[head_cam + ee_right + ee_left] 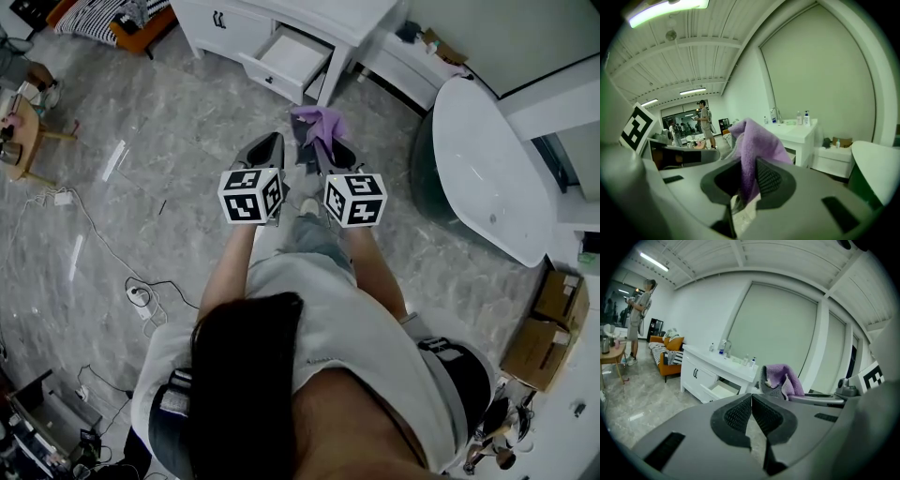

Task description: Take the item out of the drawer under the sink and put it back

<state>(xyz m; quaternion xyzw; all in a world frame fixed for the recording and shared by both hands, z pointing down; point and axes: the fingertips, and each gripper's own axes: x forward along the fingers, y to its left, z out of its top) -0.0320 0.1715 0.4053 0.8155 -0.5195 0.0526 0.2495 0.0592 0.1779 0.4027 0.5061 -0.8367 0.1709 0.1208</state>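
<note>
Bathroom mock-up inside a large studio-like room. White vanity (pixel 314 13) with faucet (pixel 774 114), bottles (pixel 806 117), open drawer (pixel 287 58); bathtub (pixel 480 173) near it; marble floor (pixel 159 159). Not a lived-in home: sofa (pixel 668 354) in same room, loose cables (pixel 141 292), cardboard boxes (pixel 551 326), strip lights (pixel 665 11) overhead

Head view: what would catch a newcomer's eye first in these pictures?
The purple cloth stands out near the middle of the head view, pinched in the right gripper. Beyond it, at the top of that view, the white drawer stands open. The left gripper, beside the right one, is shut and empty.
</note>
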